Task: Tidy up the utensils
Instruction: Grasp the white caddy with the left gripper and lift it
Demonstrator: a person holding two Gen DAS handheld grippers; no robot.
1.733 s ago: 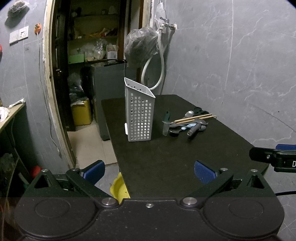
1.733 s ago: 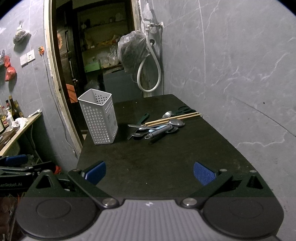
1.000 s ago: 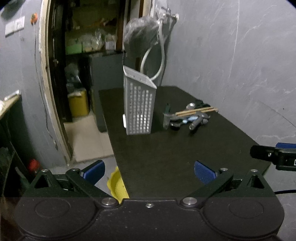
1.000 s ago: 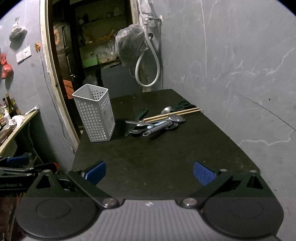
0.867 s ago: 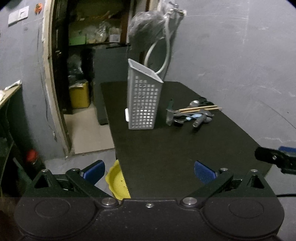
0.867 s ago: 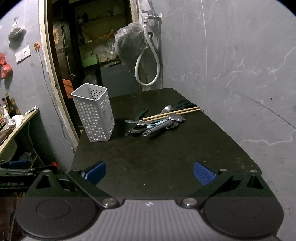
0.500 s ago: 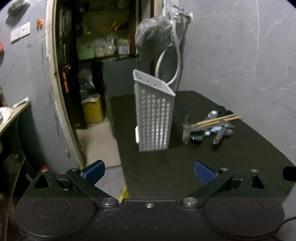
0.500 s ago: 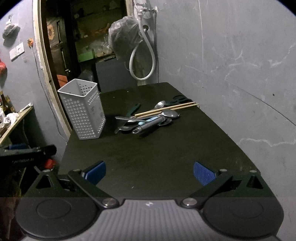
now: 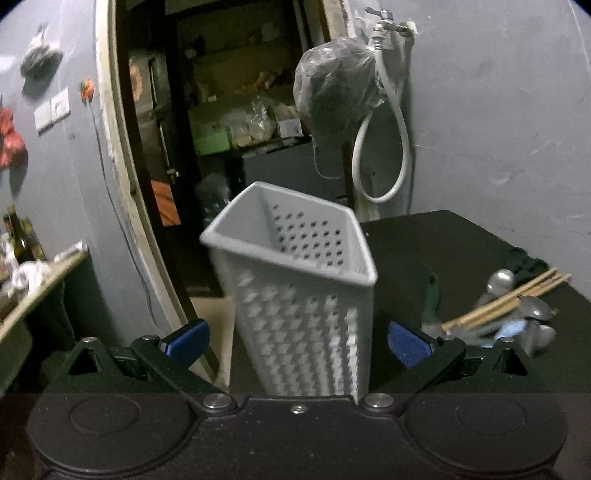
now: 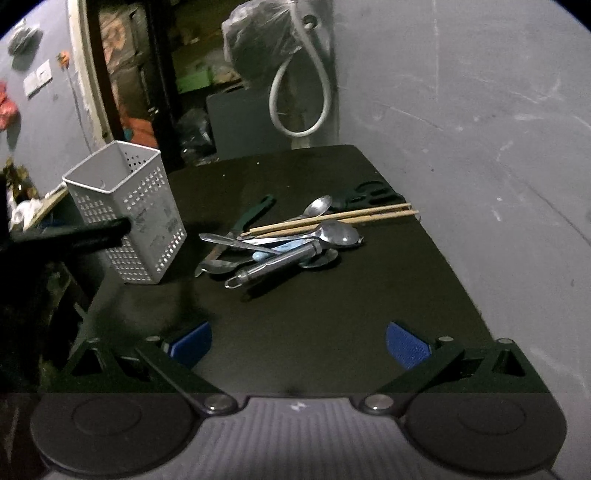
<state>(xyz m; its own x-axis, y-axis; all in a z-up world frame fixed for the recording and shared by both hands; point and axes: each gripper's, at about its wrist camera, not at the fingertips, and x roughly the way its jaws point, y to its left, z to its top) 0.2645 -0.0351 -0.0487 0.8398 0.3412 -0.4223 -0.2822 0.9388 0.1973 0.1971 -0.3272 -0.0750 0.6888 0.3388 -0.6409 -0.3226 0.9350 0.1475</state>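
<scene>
I have the left gripper (image 9: 295, 338) spread wide around the white basket (image 9: 295, 295) at the table's (image 10: 332, 314) left edge, likely to steady it. The right gripper (image 10: 297, 343), wide and empty, faces the utensil pile (image 10: 291, 240) beside the basket.

This looks like a rough utility or wash corner of a home, beside a storeroom. Ahead of the fingers, grey marble-patterned walls (image 10: 480, 110) rise behind a black table (image 10: 332, 314). A tap (image 9: 388, 22) with a white hose (image 9: 380, 155) looped under it is fixed to the wall, and a tied plastic bag (image 9: 336, 85) hangs just beside it. Left of the fingers, an open doorway (image 9: 122, 147) leads to dim shelves (image 9: 236, 125) crowded with bags and boxes. A light switch (image 9: 51, 110) sits on the wall further left.
</scene>
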